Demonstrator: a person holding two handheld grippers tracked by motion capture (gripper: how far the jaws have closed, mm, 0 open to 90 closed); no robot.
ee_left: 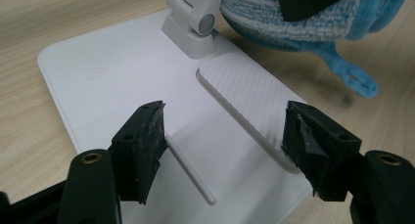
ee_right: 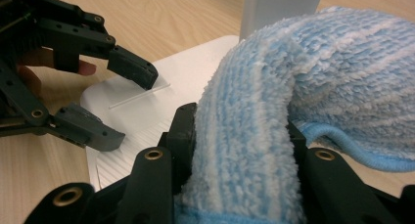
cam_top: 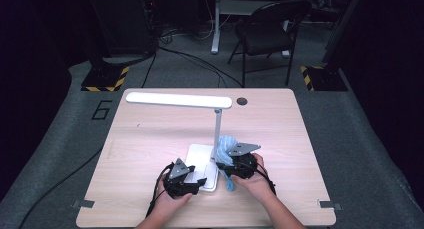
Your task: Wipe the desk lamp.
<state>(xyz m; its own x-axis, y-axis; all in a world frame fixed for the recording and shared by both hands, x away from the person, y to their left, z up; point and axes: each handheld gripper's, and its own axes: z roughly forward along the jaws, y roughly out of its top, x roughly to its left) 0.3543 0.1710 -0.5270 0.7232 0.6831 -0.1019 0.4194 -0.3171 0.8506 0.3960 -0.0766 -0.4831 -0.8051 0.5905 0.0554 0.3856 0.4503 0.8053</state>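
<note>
A white desk lamp stands mid-table, with a long flat head (cam_top: 177, 100) on a thin post (cam_top: 218, 129) above a flat white base (cam_top: 200, 156). My right gripper (cam_top: 235, 164) is shut on a fluffy blue striped cloth (cam_top: 226, 148) beside the post, at the base's right edge. The cloth (ee_right: 293, 87) bulges out between the right gripper's (ee_right: 240, 131) jaws, close to the base (ee_right: 195, 67). My left gripper (cam_top: 197, 181) hovers open over the base's near corner. Its jaws stand apart above the base (ee_left: 112, 72), the left gripper (ee_left: 224, 116) holding nothing, with the cloth (ee_left: 293, 18) just beyond.
A ribbed inset panel (ee_left: 249, 101) lies in the base near the post's hinge (ee_left: 195, 26). A round cable hole (cam_top: 242, 101) sits at the table's back edge. Beyond the table stand a dark chair (cam_top: 267, 26) and stands with striped feet (cam_top: 105, 81).
</note>
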